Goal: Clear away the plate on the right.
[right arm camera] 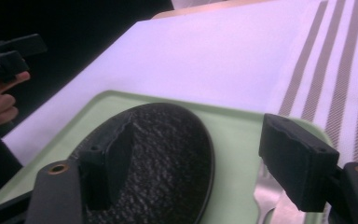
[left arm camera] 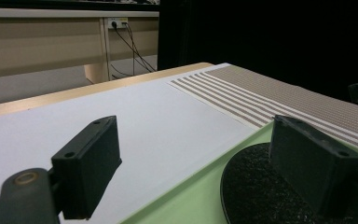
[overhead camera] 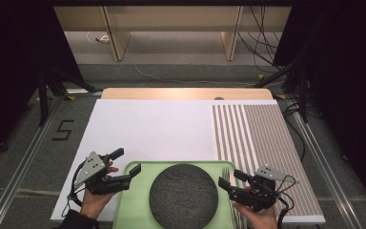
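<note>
Both grippers, left gripper (overhead camera: 129, 164) and right gripper (overhead camera: 228, 180), are held open, empty, flanking the dark round plate (overhead camera: 183, 195) on the green tray (overhead camera: 128, 200); the tray rim should be gripped evenly.

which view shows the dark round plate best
The high view: the dark round plate shows nearly whole on the green tray. The left gripper view catches just its edge; the right gripper view shows it partly behind a jaw.

Wooden table (overhead camera: 186, 93) under white-and-striped cloth (overhead camera: 152, 126), green tray (overhead camera: 132, 200) atop.
</note>
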